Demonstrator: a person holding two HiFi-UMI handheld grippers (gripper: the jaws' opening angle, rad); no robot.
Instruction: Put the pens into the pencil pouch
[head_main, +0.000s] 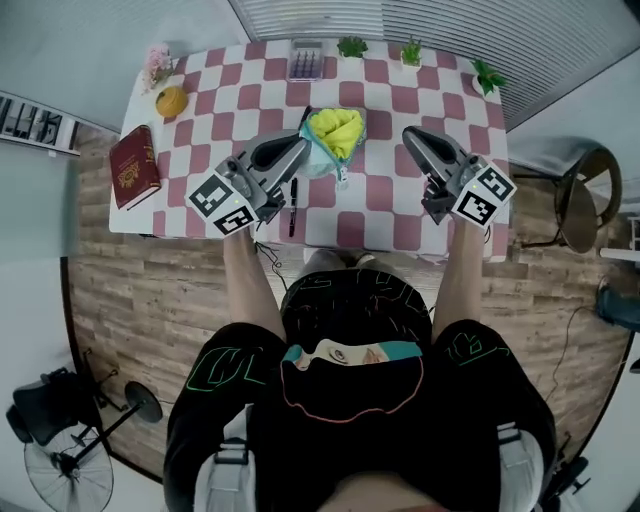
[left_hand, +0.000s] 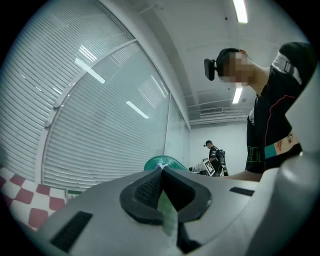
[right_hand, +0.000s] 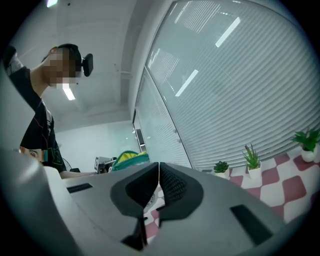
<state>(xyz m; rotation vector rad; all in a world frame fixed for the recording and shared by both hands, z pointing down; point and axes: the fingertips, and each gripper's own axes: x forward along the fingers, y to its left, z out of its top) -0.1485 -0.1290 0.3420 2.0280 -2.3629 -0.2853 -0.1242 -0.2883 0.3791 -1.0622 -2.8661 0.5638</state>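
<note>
The teal pencil pouch lies open at the table's middle, its yellow lining showing. A black pen lies on the checked cloth just in front of it, to the left. My left gripper is shut, its tips at the pouch's left edge. In the left gripper view the pouch rises right behind the shut left gripper; whether fabric is caught I cannot tell. My right gripper is shut and empty, a little to the pouch's right. The right gripper view has the pouch off to the left of its tips.
A red book lies at the table's left edge, with an orange ball and pink flowers behind it. A calculator and small potted plants line the far edge. A stool stands to the right.
</note>
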